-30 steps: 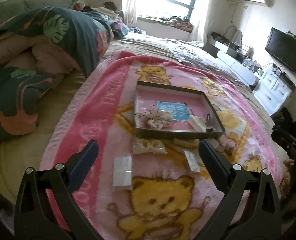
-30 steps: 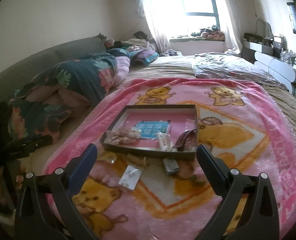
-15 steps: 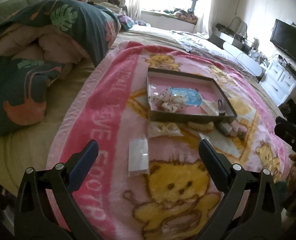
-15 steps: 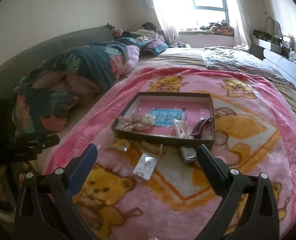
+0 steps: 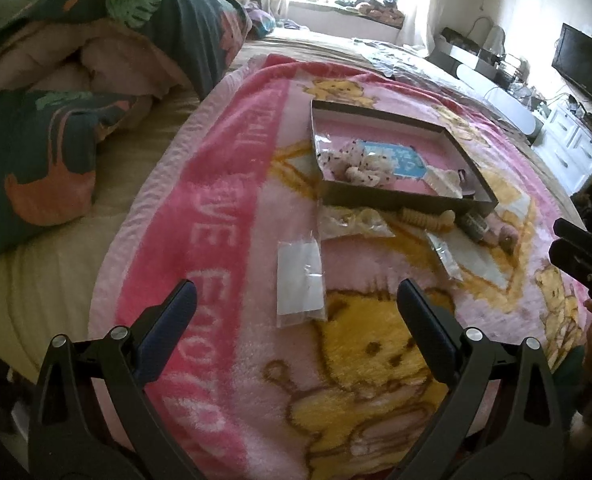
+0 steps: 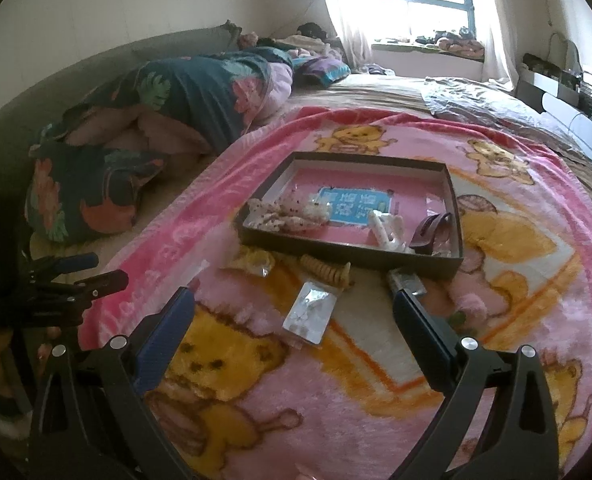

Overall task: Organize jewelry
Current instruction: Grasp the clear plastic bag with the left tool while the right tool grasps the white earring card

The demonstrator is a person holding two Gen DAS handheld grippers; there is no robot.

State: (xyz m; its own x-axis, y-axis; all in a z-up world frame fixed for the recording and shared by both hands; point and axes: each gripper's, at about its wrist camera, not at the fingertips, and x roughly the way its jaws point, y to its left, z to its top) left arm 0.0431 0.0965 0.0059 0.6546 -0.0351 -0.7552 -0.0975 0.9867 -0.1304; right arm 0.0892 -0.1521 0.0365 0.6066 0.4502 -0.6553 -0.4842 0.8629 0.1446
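Note:
A dark shallow box tray [image 5: 400, 122] [image 6: 348, 249] with a pink floor lies on the pink bear blanket. Inside it are a spotted white scrunchie [image 5: 354, 162] [image 6: 287, 214], a blue card [image 6: 356, 208], a white clip [image 6: 388, 234] and a dark brown clip [image 6: 432, 230]. In front of the tray lie a clear packet [image 5: 300, 282] [image 6: 310, 312], a crumpled clear bag [image 5: 352, 220] [image 6: 253, 262], a beige ribbed hair clip [image 5: 426, 218] [image 6: 328, 274] and a small dark item [image 5: 472, 224] [image 6: 406, 282]. My left gripper [image 5: 296, 310] is open just short of the clear packet. My right gripper [image 6: 293, 320] is open, the packet between its fingers' lines.
A bunched floral duvet [image 5: 95, 48] [image 6: 167, 100] lies to the left on the bed. A white dresser [image 5: 572, 152] and a television [image 5: 584, 64] stand at the right wall. The other gripper shows at each view's edge [image 5: 584, 256] [image 6: 47, 284].
Both grippers have moved closer and lower toward the blanket, so the packets and tray look larger. The left view has shifted left. Both stay open.

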